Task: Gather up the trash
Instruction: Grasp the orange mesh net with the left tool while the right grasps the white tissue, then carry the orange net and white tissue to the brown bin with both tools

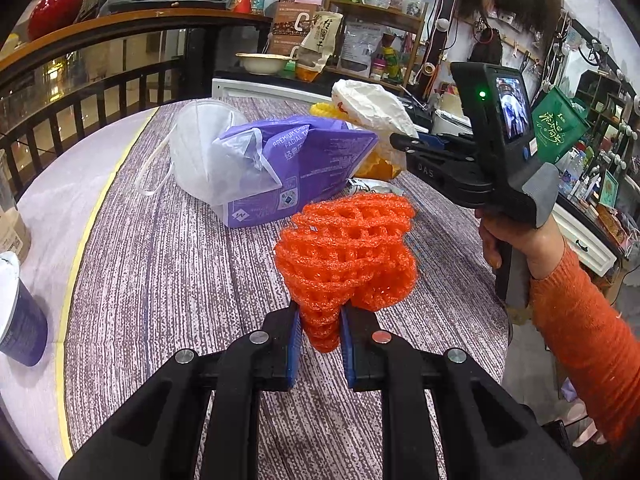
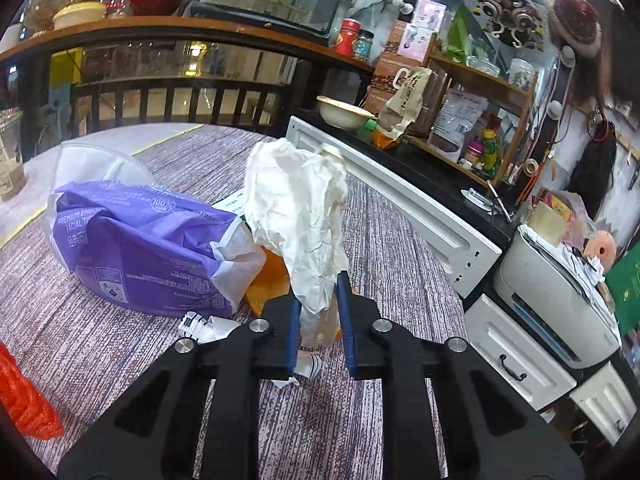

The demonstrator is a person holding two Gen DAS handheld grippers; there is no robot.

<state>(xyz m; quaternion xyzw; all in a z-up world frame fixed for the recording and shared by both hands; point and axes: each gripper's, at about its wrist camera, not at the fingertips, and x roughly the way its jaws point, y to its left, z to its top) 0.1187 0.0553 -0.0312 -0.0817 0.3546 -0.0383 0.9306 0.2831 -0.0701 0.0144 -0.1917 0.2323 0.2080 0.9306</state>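
Left gripper (image 1: 320, 336): clamped on orange foam net (image 1: 348, 252), held above the tabletop (image 1: 168, 272). Right gripper (image 2: 320, 320): clamped on crumpled white paper (image 2: 296, 208), raised over the tabletop middle. Purple tissue pack (image 2: 144, 248): lying mid-tabletop, white face mask (image 1: 200, 140) touching it on the far-edge side. Torn receipt scrap (image 2: 200, 326): just beside the pack.

Right tool (image 2: 319, 320) clamped on crumpled white paper (image 2: 298, 216), lifted above the counter (image 2: 400, 248). Purple tissue pack (image 2: 148, 248) just left of it, white mask (image 2: 96, 164) behind the pack. Orange net (image 2: 24, 400) at left edge. Receipt scraps (image 2: 204, 326) under the tool.
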